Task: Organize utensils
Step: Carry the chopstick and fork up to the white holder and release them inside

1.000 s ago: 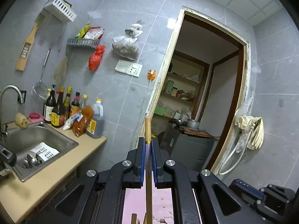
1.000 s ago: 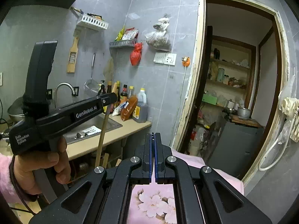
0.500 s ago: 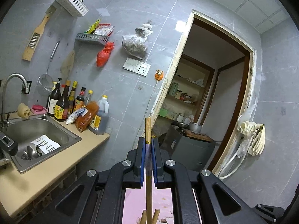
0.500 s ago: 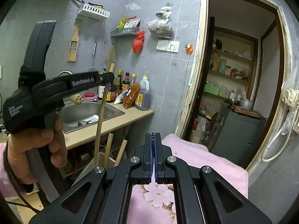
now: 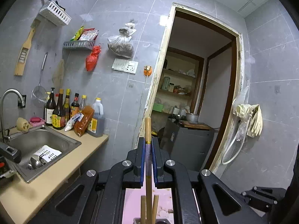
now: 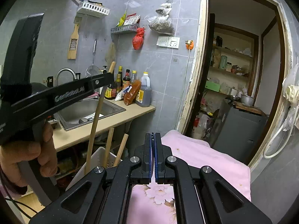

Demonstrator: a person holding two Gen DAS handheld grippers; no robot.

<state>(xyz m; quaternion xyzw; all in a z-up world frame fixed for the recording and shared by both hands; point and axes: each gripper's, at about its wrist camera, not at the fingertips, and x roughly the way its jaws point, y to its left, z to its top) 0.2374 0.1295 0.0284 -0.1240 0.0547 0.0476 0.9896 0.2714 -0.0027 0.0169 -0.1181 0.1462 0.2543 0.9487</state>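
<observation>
Left gripper (image 5: 148, 145) clamped on chopstick (image 5: 148, 183), tip dipping into white holder (image 6: 97, 158) below fingers. Two chopsticks (image 6: 108, 145) already in. Right gripper (image 6: 153, 140) pinched closed, empty. Release left; likely nearly done.

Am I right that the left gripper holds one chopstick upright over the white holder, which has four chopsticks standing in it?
Not quite: besides the held chopstick in the left gripper, the white holder has two chopsticks standing in it, not four. The right wrist view shows this.
</observation>
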